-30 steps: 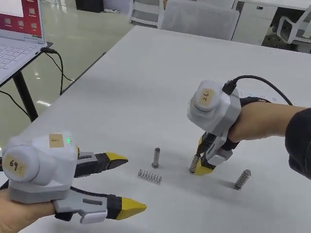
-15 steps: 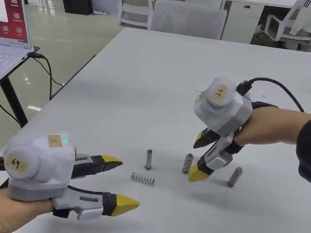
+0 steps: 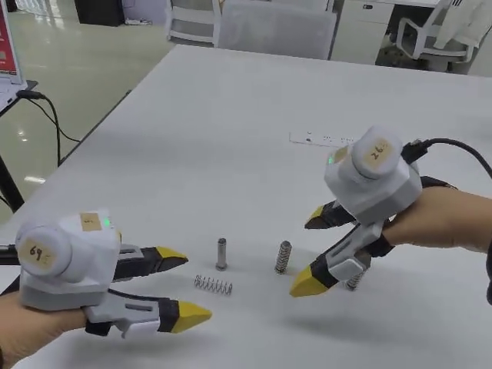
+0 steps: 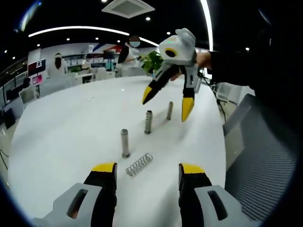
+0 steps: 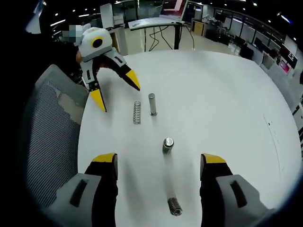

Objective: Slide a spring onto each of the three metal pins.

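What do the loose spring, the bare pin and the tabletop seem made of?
Loose spring: likely steel wire, silvery glinting coils. Bare pin: apparently machined metal, smooth grey, satin sheen. Tabletop: probably matte white laminate; uniform, faint glare.

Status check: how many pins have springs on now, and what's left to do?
Two of three look done: the middle pin and the end pin each wear a spring. Nothing is in hand: the left hand-held gripper and the right hand-held gripper are both open and empty. Left to do: the loose spring lies flat beside the bare pin and has to go onto it.
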`<control>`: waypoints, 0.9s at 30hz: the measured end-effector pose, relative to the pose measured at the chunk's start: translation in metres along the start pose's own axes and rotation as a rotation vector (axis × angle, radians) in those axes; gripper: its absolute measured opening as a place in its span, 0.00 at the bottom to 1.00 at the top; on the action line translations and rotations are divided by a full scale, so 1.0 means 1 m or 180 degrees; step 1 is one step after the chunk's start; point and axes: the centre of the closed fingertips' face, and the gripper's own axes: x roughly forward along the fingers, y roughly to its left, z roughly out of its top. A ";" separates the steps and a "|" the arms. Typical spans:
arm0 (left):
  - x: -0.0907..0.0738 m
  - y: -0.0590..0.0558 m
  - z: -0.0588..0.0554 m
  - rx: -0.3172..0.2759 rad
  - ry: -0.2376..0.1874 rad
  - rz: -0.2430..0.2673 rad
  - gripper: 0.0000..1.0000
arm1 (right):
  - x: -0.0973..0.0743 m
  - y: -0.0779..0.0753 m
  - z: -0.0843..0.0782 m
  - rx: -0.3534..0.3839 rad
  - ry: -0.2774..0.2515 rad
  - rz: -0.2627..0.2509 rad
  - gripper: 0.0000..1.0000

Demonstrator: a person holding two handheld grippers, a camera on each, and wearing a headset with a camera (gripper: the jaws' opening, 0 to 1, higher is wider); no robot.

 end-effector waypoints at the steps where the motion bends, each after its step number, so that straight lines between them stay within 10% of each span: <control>1: 0.001 0.001 0.000 0.0010 0.0003 -0.0011 0.46 | -0.002 0.000 0.000 0.0016 -0.0043 -0.0038 0.71; 27: 0.028 0.009 -0.011 0.0207 0.0264 -0.0270 0.33 | -0.058 0.007 -0.014 0.0588 -0.0828 -0.0446 0.73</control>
